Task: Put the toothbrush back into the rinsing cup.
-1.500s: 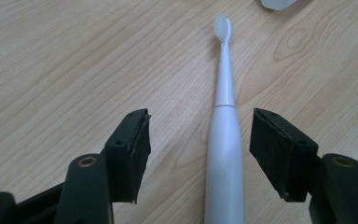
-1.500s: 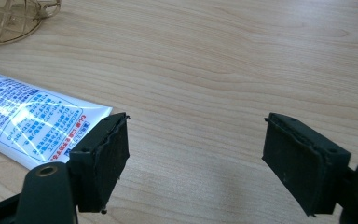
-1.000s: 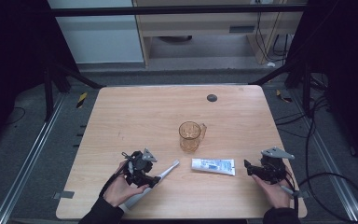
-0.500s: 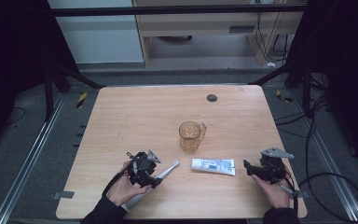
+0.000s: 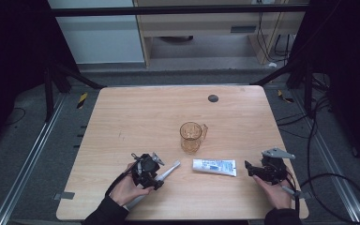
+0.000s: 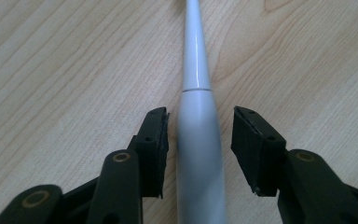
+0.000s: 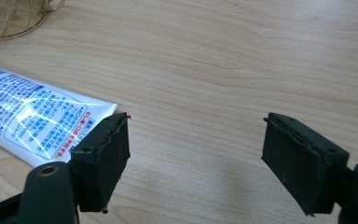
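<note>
A light wooden table (image 5: 136,122) with rounded corners stood on a grey floor (image 5: 33,154), its pale grain catching soft overhead light. A small dark round disc (image 5: 213,98) sat near its far edge. Metal rails (image 5: 23,164) ran along the floor on the left, with a strip of yellow-and-black hazard tape (image 5: 82,100) beside them. Black frame struts (image 5: 70,77) angled down at both far corners. Behind stood a pale wall panel (image 5: 98,37) and a beige cabinet (image 5: 206,28). Black cables (image 5: 318,122) trailed across the floor at the right, where the room fell into darkness.
</note>
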`<action>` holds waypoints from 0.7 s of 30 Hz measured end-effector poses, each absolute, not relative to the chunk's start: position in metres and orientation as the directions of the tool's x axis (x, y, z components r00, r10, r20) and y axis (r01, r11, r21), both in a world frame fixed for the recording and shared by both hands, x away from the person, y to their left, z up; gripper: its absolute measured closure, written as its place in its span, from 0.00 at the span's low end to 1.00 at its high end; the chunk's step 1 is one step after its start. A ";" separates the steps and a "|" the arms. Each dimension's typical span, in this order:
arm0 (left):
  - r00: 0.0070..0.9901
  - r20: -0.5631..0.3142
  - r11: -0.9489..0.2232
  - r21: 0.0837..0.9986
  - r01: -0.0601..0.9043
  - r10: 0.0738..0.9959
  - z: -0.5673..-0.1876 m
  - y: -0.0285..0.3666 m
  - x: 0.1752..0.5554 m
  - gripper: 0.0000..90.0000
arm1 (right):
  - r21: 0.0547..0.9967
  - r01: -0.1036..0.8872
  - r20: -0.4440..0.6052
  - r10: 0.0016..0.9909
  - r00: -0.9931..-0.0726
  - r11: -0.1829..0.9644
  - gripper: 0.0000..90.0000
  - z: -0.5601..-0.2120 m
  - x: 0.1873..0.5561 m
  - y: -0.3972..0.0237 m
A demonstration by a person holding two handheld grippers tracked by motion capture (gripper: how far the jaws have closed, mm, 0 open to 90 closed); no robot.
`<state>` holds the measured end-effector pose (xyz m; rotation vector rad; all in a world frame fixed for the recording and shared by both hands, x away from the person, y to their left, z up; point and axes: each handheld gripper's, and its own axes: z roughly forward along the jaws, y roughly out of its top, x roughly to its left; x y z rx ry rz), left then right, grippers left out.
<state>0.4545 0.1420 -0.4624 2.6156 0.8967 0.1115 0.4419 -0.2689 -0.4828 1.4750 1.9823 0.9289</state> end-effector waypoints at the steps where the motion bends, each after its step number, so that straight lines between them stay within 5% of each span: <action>1: 0.796 -0.043 -0.731 0.367 0.575 0.604 -0.463 0.142 0.454 0.64 | 0.764 0.620 0.009 0.957 -0.289 0.180 0.26 -0.483 0.442 -0.269; 21: 0.801 -0.049 -0.747 0.331 0.576 0.597 -0.467 0.144 0.456 0.71 | 0.758 0.627 0.015 0.955 -0.297 0.183 0.26 -0.483 0.442 -0.269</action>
